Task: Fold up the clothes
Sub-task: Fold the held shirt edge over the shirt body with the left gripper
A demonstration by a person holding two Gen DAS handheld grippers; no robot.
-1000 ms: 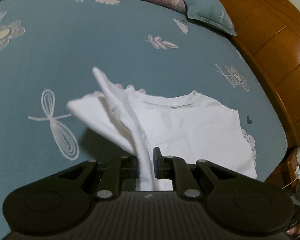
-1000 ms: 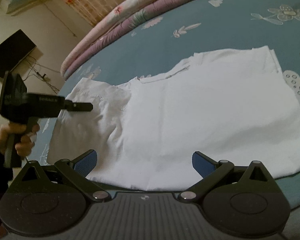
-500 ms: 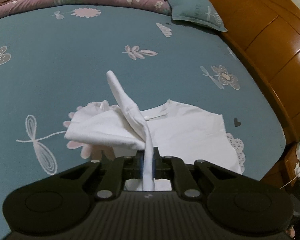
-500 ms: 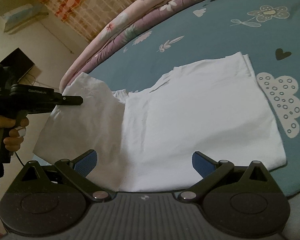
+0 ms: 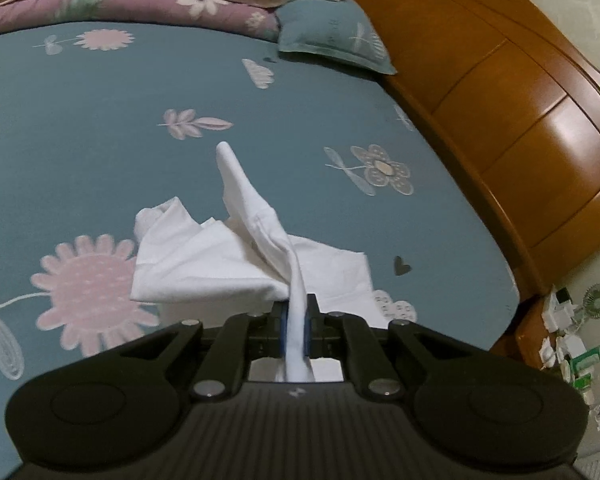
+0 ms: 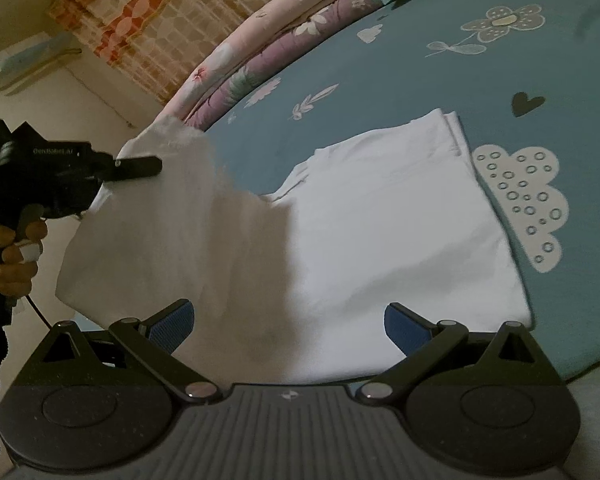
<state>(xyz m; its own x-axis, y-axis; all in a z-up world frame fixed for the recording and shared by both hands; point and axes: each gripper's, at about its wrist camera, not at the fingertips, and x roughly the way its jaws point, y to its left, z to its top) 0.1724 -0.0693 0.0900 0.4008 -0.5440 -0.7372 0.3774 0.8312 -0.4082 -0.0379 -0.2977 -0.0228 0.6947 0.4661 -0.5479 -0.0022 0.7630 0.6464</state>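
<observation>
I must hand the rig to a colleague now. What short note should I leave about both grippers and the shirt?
Left gripper: shut on the white T-shirt, holding one side raised above the bed.
Right gripper: open, holding nothing, hovering at the shirt's near edge.
Done: the shirt's other side lies flat, apparently folded in.
Left: lay the raised side across the body, then fold the shirt shorter.

Matt white cloth shirt [image 6: 380, 220]; glossy wooden headboard [image 5: 520, 112].
</observation>
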